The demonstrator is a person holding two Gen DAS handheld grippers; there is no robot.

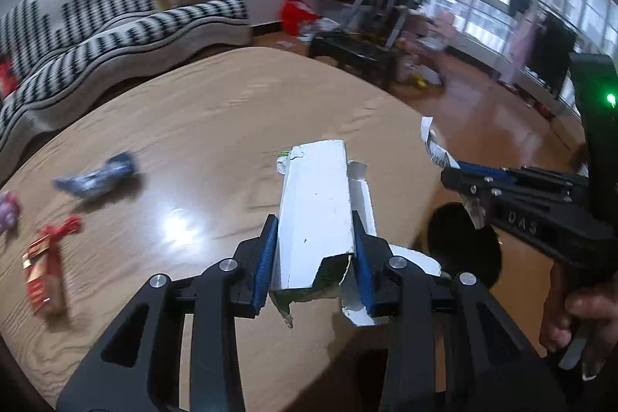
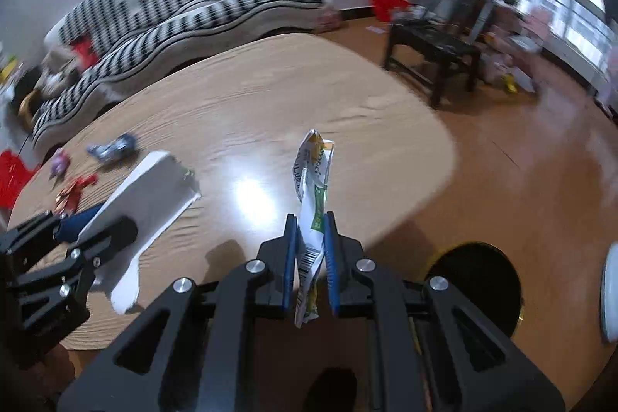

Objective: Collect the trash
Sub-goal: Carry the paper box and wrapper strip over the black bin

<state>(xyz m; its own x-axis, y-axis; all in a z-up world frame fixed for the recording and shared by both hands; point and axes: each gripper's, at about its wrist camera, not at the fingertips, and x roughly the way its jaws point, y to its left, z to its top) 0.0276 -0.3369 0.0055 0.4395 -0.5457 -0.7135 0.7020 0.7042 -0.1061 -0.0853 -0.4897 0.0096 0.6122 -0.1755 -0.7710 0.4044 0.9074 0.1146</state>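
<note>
We carry two pieces of rubbish at once across a wide wooden table (image 1: 201, 126) in a living room, a striped sofa (image 1: 116, 26) running along the wall behind it. Off the table's near corner, on the floor, stands a round black bin (image 2: 475, 280), its dark mouth open toward us; we judge that both loads are bound for it, which would explain why they are held out over that edge of the table instead of being set down.

The left gripper (image 1: 314, 257) is clamped on a torn white carton (image 1: 316, 195), its blue pads pressed against the two long sides so the box stands up between them, ragged end toward the camera. Gripping it across the narrow width seems the sure way to keep so light and crushed a thing from slipping.

The right gripper (image 2: 311, 257) pinches a crumpled white-and-green wrapper (image 2: 311, 203) nearly flat, the foil rising above the fingers and a barcode end hanging below.

Still lying on the far side of the table, well apart from both grippers, are a blue wrapper (image 1: 98, 178), a red-and-gold packet (image 1: 44, 273) and a small purple scrap (image 1: 7, 211) at the edge, by our reckoning work yet to collect.
</note>
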